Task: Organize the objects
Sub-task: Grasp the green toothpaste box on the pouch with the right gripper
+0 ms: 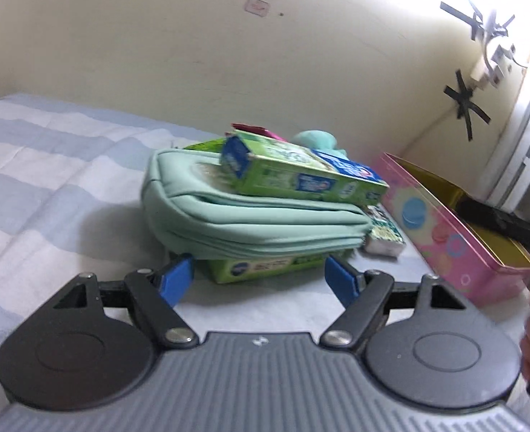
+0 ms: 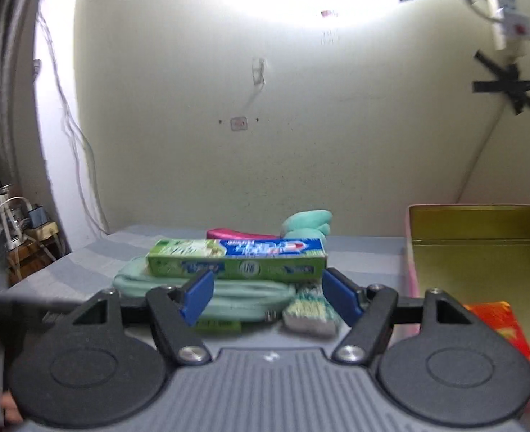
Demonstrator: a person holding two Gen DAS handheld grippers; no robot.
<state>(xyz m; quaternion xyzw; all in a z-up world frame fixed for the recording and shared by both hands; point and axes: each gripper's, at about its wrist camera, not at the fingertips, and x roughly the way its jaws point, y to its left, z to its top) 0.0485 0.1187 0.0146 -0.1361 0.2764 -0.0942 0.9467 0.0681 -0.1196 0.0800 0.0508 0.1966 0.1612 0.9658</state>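
Note:
A mint-green zip pouch (image 1: 250,216) lies on the striped bed sheet (image 1: 49,165) with a green toothpaste box (image 1: 300,176) across its top and a second green box (image 1: 265,268) under it. My left gripper (image 1: 259,275) stands open just in front of that lower box, its blue pads touching nothing. In the right wrist view the toothpaste box (image 2: 236,257) and the pouch (image 2: 229,295) lie ahead of my right gripper (image 2: 265,297), which is also open and holds nothing. A small patterned packet (image 2: 311,313) sits by the pouch's right end.
A pink flowered tin (image 1: 444,230) with a gold inside stands open to the right; in the right wrist view this tin (image 2: 480,244) holds a red packet (image 2: 498,324). A teal plush (image 2: 306,223) and a pink item (image 2: 236,234) lie behind the pouch. The wall is close behind.

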